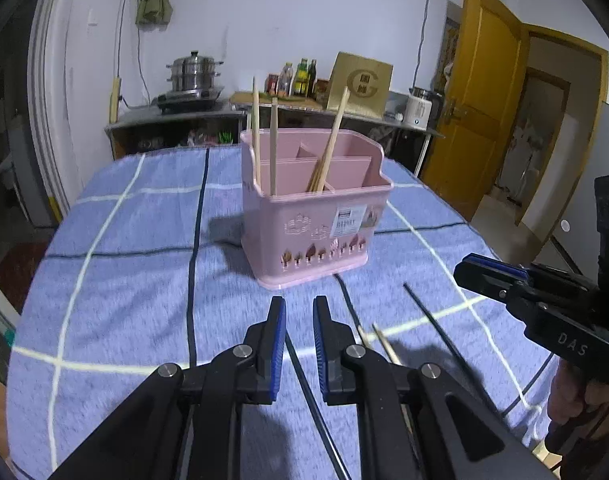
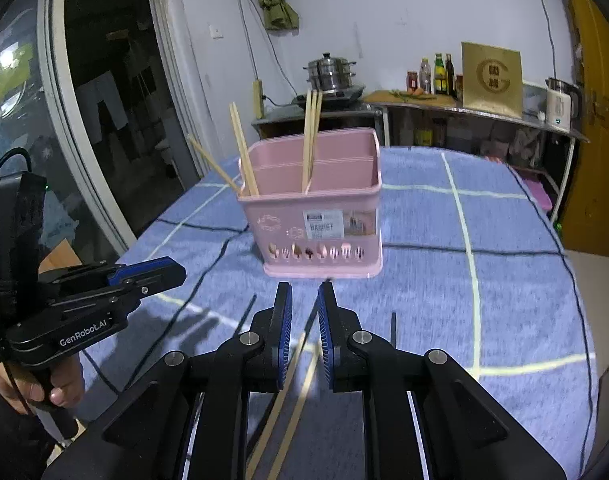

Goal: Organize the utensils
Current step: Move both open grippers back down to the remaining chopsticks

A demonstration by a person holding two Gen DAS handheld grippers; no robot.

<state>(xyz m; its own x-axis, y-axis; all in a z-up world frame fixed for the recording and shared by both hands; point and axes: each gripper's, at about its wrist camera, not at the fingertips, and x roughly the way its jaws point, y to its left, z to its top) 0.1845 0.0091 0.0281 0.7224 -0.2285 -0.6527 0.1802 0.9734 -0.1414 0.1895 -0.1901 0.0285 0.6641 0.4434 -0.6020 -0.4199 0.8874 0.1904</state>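
- The pink utensil caddy (image 1: 312,216) looks like smooth, slightly glossy plastic, with a paper label (image 1: 347,221).
- The chopsticks (image 2: 310,136) standing in it look like pale matt wood.
- The blue checked tablecloth (image 1: 136,280) is rough woven cloth.
- The far steamer pot (image 1: 193,72) is shiny metal.

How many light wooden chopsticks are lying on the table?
2. One chopstick lies on the blue cloth under the right gripper, the other right beside it, before the pink basket. More may hide beneath.
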